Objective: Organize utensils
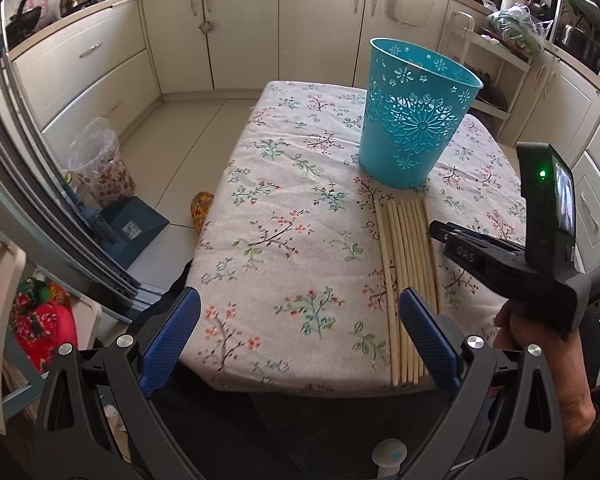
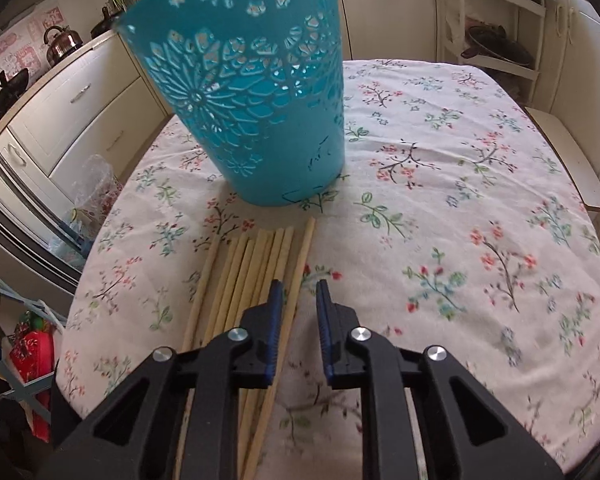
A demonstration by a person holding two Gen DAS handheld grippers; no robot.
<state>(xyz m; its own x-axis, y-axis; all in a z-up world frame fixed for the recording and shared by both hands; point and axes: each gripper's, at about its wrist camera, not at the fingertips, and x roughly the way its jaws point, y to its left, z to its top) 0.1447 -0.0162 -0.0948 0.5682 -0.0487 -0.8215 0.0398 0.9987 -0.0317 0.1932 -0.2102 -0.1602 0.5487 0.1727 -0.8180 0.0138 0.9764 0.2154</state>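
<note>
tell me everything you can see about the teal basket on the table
The teal basket looks like thin moulded plastic, round and tapering from a wide open rim to a narrower base. Its wall is pierced with cut-outs: small flowers near the rim and a large radiating flower medallion lower down. It stands upright on the floral tablecloth, just beyond the far tips of the row of wooden chopsticks, apparently a small gap short of them. Neither gripper touches it. Nothing shows inside from these views.
</note>
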